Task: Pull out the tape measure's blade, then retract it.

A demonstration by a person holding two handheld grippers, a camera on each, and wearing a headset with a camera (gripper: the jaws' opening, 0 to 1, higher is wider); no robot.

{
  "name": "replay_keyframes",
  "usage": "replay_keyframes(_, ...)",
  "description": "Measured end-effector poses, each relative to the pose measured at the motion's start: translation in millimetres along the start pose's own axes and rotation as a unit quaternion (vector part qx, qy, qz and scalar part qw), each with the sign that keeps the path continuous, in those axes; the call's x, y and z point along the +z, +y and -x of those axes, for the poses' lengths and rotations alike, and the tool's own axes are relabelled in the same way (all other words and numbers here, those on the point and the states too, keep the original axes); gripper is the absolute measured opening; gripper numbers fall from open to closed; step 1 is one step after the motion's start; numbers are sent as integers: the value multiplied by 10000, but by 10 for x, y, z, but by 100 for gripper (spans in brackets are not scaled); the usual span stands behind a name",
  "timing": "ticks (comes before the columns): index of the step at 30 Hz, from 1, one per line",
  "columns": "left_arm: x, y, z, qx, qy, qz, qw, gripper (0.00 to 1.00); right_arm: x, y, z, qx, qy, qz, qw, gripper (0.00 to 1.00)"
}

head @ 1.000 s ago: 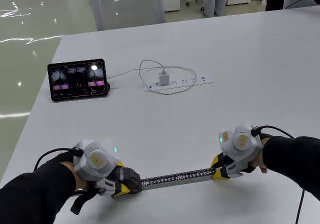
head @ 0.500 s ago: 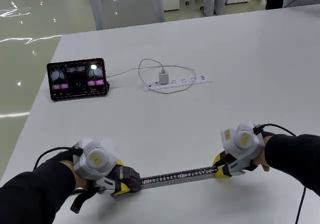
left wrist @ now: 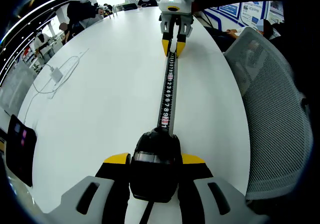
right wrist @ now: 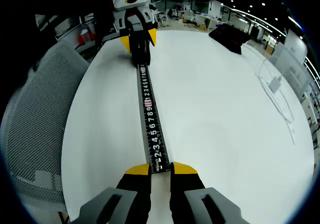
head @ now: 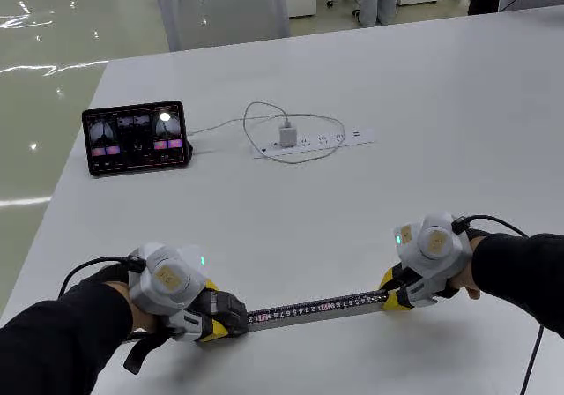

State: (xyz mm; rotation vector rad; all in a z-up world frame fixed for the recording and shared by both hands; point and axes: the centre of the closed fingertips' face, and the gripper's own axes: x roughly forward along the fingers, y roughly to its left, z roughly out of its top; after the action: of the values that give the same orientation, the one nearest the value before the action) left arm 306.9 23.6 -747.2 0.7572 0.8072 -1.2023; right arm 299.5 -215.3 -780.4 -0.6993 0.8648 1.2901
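The left gripper (left wrist: 155, 159) is closed around the black tape measure case (head: 227, 311) — its dark numbered blade (right wrist: 151, 129) stretches ahead along the white tabletop (head: 352, 192) to the right gripper (right wrist: 160, 169), pinched tight on its end.

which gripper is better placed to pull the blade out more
Probably right: the right gripper is shut on the blade at its tip, free to draw away; the left gripper clamps the tape measure case.
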Motion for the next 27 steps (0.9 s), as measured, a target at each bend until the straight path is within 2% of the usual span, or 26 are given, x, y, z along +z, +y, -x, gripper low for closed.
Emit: replay_keyframes(27,-3,-7,7,12,7,0,10000,31,-76,-4,55,-19,-39,-93,9999,10)
